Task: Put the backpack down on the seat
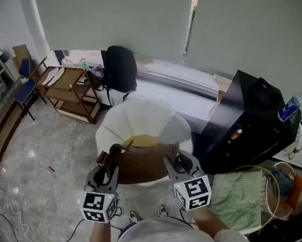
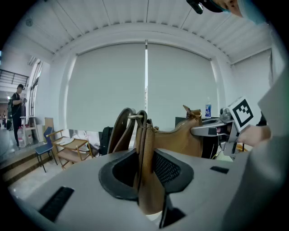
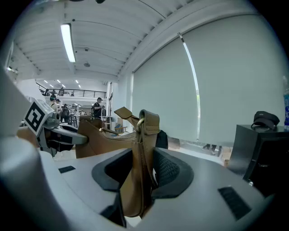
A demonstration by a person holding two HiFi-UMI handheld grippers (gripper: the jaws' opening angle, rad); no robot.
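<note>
Hanging over the front of the white seat (image 1: 140,119), brown backpack (image 1: 143,167) strung level between both hands. Clamped on the leather strap at one end, left gripper (image 1: 105,162). Same deal opposite, right gripper (image 1: 174,154) squeezed partway shut on the strap tab.

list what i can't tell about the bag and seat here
- Head view: the brown bag covers the white chair's seat front, so contact or gap is unclear.
- Gripper views: the left gripper and right gripper hide the bag's underside and the seat.
- Head view: the bottle's label too small to read.
</note>
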